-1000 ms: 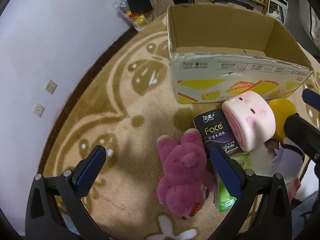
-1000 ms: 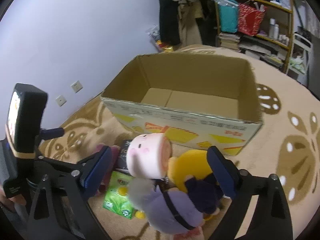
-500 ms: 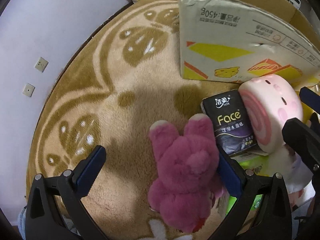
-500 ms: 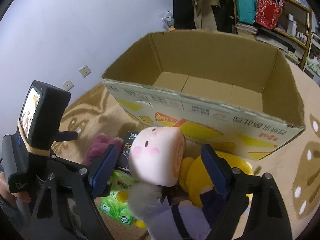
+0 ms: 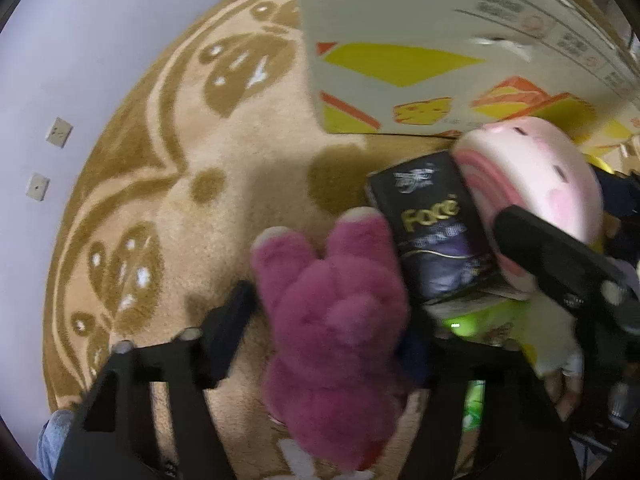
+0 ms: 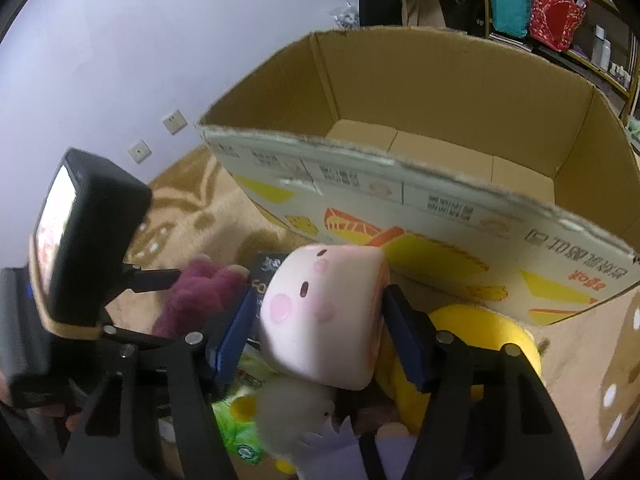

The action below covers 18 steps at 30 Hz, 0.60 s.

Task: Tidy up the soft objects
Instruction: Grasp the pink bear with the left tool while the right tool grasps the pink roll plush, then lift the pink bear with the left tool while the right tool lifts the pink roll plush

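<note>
Pink roll (image 6: pixel 324 316) sits gripped between the right gripper (image 6: pixel 320 336) fingers; left gripper (image 5: pixel 320 332) seemingly pinches the bear (image 5: pixel 332 332). Next: lift into box (image 6: pixel 440 152).

**Soft indoor light, blur in the near field**

The room is lit evenly and rather dimly, with a cool tone on the white wall (image 6: pixel 168 40). Both views bend strongly at the edges, and black corners frame the round picture. In the left wrist view the pink bear (image 5: pixel 336 320) and the print on the cardboard box (image 5: pixel 440 40) are smeared by motion blur. A soft shadow falls on the carpet (image 5: pixel 256 184) beside the bear. In the right wrist view the box rim is slightly blurred, the pink roll toy (image 6: pixel 324 312) looks pale and soft, and the small screen (image 6: pixel 54 232) glares white.
</note>
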Tool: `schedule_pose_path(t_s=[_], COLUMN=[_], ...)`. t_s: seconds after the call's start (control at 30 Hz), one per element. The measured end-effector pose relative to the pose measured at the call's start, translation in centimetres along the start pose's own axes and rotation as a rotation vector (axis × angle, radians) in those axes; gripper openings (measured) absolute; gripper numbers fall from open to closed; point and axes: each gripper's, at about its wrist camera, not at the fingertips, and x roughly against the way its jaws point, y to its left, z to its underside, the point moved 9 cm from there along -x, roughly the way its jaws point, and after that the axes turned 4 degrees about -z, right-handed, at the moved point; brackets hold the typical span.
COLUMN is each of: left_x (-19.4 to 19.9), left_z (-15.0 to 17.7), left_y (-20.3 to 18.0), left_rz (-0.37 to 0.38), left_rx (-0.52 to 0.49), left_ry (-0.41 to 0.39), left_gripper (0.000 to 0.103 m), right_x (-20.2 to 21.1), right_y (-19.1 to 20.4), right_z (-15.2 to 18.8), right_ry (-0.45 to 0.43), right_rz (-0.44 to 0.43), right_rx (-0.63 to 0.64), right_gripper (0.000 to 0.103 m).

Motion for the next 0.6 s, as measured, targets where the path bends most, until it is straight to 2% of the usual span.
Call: schedule_pose_path(t_s=[0.07, 0.1, 0.17, 0.27, 0.6], left_x=[0.7, 1.0, 1.8, 3.4, 9.0], left_z=[0.1, 0.0, -0.3, -1.1, -2.2], left_y=[-0.5, -0.4, 0.0, 0.8, 3.1], left_rz=[-0.015, -0.014, -0.006, -0.019, -0.035], left_rx=[-0.021, -0.015, 0.005, 0.029, 0.099], left_ry=[-0.016, -0.023, -0.045, -0.104, -0.275], left_gripper=[0.045, 0.043, 0.042, 0.042, 0.042], right_x=[-0.1, 0.0, 0.2, 0.6, 4.3], right_y=[-0.1, -0.1, 0.0, 0.4, 1.5], right_z=[0.0, 0.0, 0.1, -0.1, -0.9], right_ry=[0.000, -0.006, -0.014, -0.034, -0.136], right_rz=[0.021, 0.036, 0.047, 0.059, 0.058], right_rx=[0.004, 0.000, -0.007, 0.008, 0.015], right_gripper=[0.056, 0.054, 0.046, 0.039, 0.031])
